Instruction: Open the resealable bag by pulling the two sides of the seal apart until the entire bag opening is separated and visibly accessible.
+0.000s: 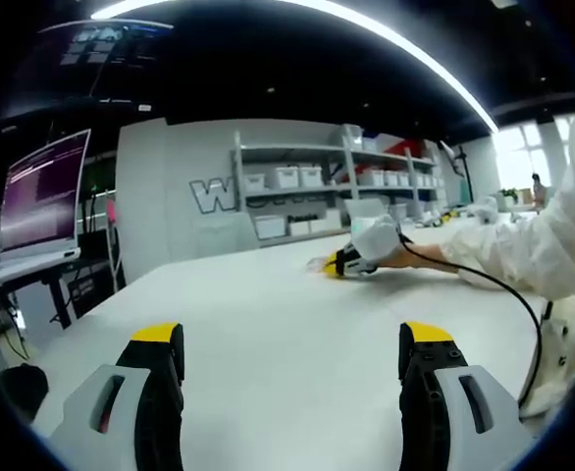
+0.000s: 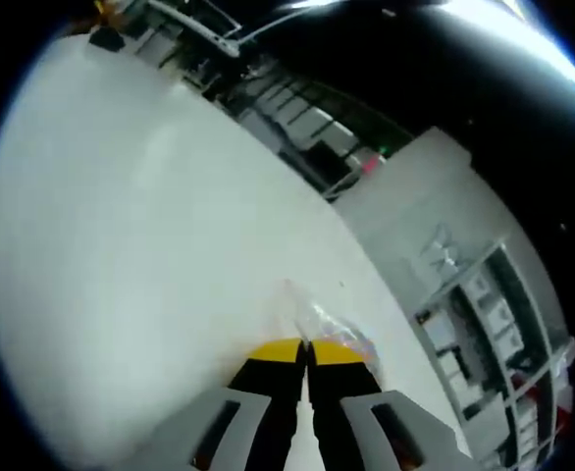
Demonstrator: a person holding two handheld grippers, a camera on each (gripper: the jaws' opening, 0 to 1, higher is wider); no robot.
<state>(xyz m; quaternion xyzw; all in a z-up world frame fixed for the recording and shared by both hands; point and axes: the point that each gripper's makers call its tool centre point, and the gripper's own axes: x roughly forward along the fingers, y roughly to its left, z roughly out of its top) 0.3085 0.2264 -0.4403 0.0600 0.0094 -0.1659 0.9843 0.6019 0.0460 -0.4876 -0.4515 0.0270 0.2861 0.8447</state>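
Observation:
The clear resealable bag [image 2: 312,316] lies crumpled on the white table [image 2: 121,245] just past my right gripper [image 2: 305,351]. Its yellow-tipped jaws are pressed together, shut on the near edge of the bag. From the left gripper view, that right gripper [image 1: 339,263] rests far across the table [image 1: 268,314] in a white-gloved hand, with a bit of the bag [image 1: 317,263] at its tip. My left gripper [image 1: 292,343] hovers over the near part of the table, jaws wide open and holding nothing.
A white sleeve [image 1: 523,250] and a black cable [image 1: 511,294] cross the right side. A lit monitor [image 1: 42,191] stands on a desk at the left. Shelves with white bins [image 1: 307,186] line the back wall; the shelves [image 2: 484,324] are also beyond the table.

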